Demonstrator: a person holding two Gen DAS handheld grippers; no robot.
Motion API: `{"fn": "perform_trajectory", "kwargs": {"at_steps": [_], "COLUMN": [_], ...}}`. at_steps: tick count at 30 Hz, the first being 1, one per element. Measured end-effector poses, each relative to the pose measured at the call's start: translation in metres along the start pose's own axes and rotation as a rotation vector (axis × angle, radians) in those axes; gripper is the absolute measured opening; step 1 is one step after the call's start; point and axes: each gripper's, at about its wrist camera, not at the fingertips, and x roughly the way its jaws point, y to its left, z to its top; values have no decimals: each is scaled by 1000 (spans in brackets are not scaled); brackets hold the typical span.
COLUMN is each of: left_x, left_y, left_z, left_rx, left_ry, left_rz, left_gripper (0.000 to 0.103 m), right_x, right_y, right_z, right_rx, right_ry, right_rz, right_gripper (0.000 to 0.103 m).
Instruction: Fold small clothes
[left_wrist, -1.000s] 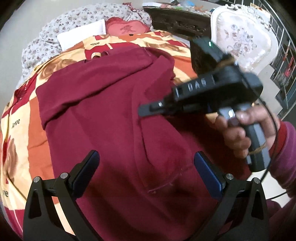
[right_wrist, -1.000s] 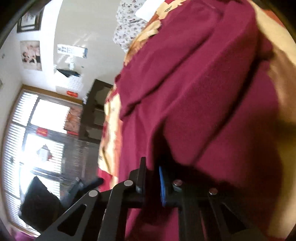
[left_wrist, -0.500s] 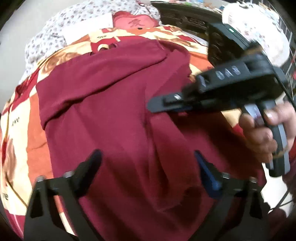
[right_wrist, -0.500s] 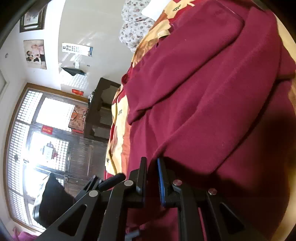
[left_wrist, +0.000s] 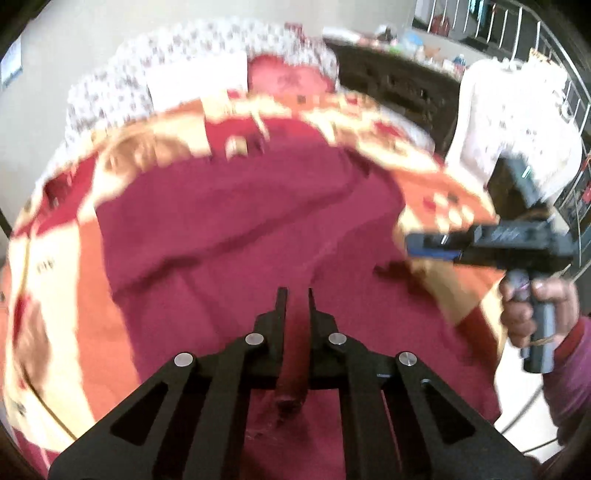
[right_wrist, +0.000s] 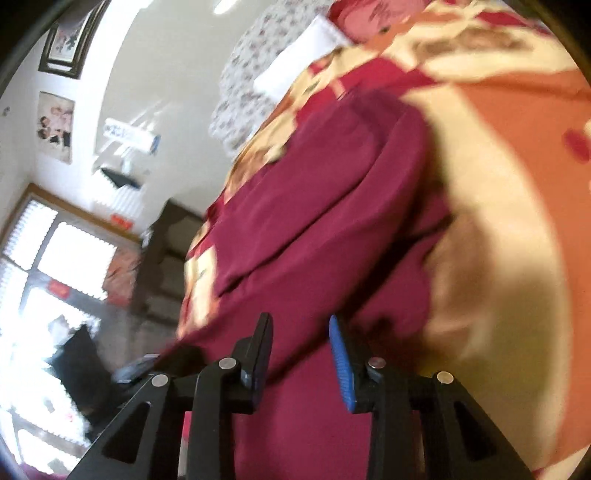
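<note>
A dark red garment (left_wrist: 236, 221) lies spread on a bed with an orange, cream and red patterned cover (left_wrist: 74, 266). My left gripper (left_wrist: 294, 299) is shut on a pinched ridge of the garment near its front edge. My right gripper (right_wrist: 301, 332) is open, its jaws apart above the garment (right_wrist: 314, 229) with no cloth between them. It also shows in the left wrist view (left_wrist: 436, 245) at the right, held in a hand, off the garment's right edge.
A floral pillow (left_wrist: 122, 88) and a red cushion (left_wrist: 288, 79) lie at the head of the bed. A white upholstered chair (left_wrist: 517, 110) and dark furniture (left_wrist: 391, 74) stand beyond the bed's right side. A dark cabinet (right_wrist: 162, 251) and a bright window (right_wrist: 51, 280) are to the left.
My left gripper has closed from wide open onto a fold of the garment. My right gripper has let go of the cloth, opened, and pulled away to the right.
</note>
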Motion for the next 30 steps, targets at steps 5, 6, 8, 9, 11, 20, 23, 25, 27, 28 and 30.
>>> {"fn": "perform_trajectory", "kwargs": {"at_steps": [5,6,8,9,11,20,23,25,27,28,30], "left_x": [-32,-38,-45,-48,-47,37,54,57,55,55,55], "left_y": [17,23,34,41,58,139,149,153,158,159,163], "left_z": [47,57,74,81,91,58,43,41,42,43,48], "left_rx": [8,2,-3,-4,-27,-239,-272,-280,-288,-290,-292], "left_ry": [-111,-131,-159,-171,-173,17,58,60,58,55,51], "left_rz": [40,44,58,76,112,168,171,171,166,167,174], "left_gripper": [4,4,4,4,4,4,4,4,4,4,4], "right_x": [-8,-7,-6,-4,-3,-2,8,21,36,42,53], "right_y": [-13,-14,-14,-12,-8,1,-3,-3,-4,-7,-12], "right_z": [16,17,18,19,23,69,93,109,126,134,148], "right_rx": [61,64,66,63,49,-21,-41,-72,-97,-93,-76], "right_ry": [-36,-34,-25,-21,-25,-136,-145,-137,-125,-120,-114], "right_rz": [-15,-12,-11,-14,-25,-193,-239,-276,-296,-301,-292], "right_gripper": [30,30,30,30,30,50,51,51,51,51,51]}}
